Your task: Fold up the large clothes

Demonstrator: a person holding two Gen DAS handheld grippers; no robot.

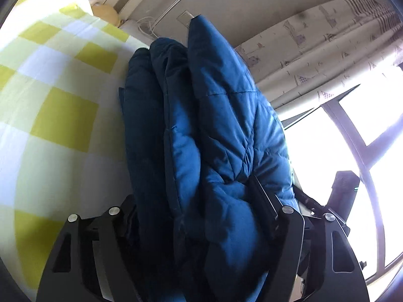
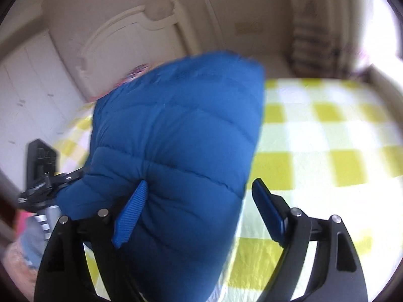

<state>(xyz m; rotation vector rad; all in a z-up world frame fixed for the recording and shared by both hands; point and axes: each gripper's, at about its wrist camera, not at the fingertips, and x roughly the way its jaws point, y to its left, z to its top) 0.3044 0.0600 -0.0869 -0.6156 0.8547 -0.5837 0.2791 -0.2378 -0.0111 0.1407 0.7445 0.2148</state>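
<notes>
In the left wrist view, the left gripper [image 1: 196, 201] is seen at the bottom of the frame with a thick bundle of the blue jacket [image 1: 201, 130] packed between its black fingers [image 1: 262, 198]. The right-hand finger is pressed into the padding; the left-hand one is hidden behind the folds, so a firm grip is suggested but cannot be fully confirmed. The jacket is stacked in several layers up the middle of the frame. A yellow-checked bedspread [image 1: 55, 105] fills the left side, and a curtain [image 1: 314, 58] and bright window [image 1: 352, 151] are seen at the right. In the right wrist view, the right gripper [image 2: 199, 203] is held wide at the bottom. Its left blue pad [image 2: 131, 214] is laid against the quilted jacket [image 2: 176, 136], while the right pad [image 2: 267, 209] stands clear of the cloth with bedspread [image 2: 314, 138] showing in the gap. The other gripper [image 2: 42, 176] is seen at the left edge, beside the jacket. A white headboard [image 2: 131, 32] is blurred in the upper left.
</notes>
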